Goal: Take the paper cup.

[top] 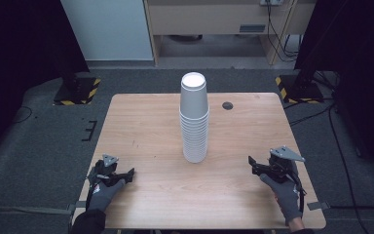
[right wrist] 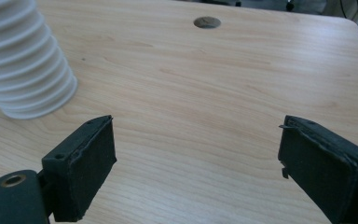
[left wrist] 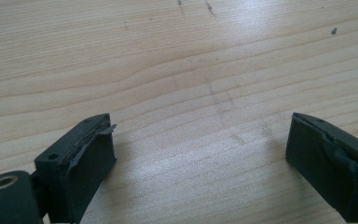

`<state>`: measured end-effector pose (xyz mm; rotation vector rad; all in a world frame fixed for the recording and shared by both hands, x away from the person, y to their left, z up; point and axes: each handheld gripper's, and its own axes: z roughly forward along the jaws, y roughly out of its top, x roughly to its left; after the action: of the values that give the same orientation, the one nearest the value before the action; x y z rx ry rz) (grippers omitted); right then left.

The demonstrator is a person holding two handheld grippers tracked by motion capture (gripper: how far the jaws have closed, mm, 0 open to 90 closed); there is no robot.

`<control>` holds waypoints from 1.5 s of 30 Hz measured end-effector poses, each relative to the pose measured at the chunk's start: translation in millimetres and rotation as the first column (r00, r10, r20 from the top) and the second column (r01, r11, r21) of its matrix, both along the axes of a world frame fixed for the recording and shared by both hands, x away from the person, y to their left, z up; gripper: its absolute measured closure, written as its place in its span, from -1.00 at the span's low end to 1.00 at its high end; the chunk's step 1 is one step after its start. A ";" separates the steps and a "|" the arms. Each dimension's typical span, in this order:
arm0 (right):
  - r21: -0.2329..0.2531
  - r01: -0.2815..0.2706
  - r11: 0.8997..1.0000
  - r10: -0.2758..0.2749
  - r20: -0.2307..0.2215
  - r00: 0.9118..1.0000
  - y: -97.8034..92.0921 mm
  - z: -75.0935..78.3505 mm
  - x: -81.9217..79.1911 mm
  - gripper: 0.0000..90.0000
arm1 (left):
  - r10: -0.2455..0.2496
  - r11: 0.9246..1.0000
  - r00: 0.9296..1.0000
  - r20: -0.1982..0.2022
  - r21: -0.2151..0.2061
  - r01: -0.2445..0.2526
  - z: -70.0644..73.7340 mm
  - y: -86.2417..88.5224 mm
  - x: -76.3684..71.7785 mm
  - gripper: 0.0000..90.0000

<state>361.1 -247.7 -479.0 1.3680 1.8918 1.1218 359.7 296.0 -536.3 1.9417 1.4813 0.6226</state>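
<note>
White cup stack [top: 194, 119] upside down, mid desk [top: 141, 126]. Left gripper [top: 129, 174] and right gripper [top: 251, 163] wide open, holding nothing — both low, near front edge, well apart from cups.

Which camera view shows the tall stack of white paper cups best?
The high view: the tall stack of white paper cups stands whole, upside down, at the table's middle. The right gripper view catches its lower rims at the upper left. The left gripper view looks at bare wood.
</note>
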 end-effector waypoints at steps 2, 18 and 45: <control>0.005 -0.014 1.000 0.014 0.012 1.000 3.2 4.2 -1.3 -0.75 | 0.000 1.000 1.000 -0.001 0.000 0.000 0.0 -0.1 0.1 -0.85; 0.054 -0.097 0.994 0.091 0.107 0.990 24.5 43.2 -9.7 -0.75 | -0.001 1.000 1.000 -0.001 0.002 0.001 -0.1 -0.2 0.3 -0.86; 0.115 -0.139 0.984 0.108 0.241 0.964 51.5 102.3 0.4 -0.75 | -0.034 0.999 0.999 -0.015 0.005 0.034 -0.6 -1.4 0.9 -0.99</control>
<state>361.5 -196.2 -376.7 1.1384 1.7779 1.4262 360.6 294.5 -536.9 1.9759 1.4535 0.5989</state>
